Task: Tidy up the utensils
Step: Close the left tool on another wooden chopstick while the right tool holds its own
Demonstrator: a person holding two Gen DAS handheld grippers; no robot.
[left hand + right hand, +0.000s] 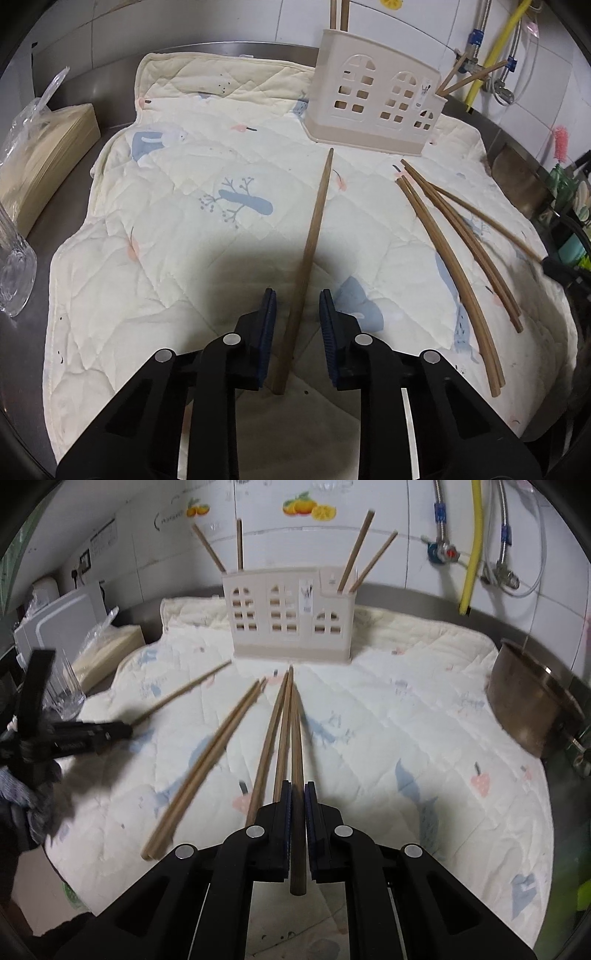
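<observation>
A beige utensil holder [373,99] [291,616] stands at the far side of a quilted mat [184,221] [406,720], with chopsticks upright in it. My left gripper [297,299] is open, its jaws on either side of a single wooden chopstick [314,243] lying on the mat. Several more chopsticks [454,251] lie to its right. My right gripper [297,790] is shut on one chopstick [295,746] that points at the holder. Other chopsticks [207,760] lie beside it on the mat. The left gripper shows blurred at the left of the right wrist view [74,738].
A tissue pack [44,155] and a clear glass [14,273] stand left of the mat. A metal pot [535,705] stands at the right. Pipes and a yellow hose [472,546] run along the tiled wall behind.
</observation>
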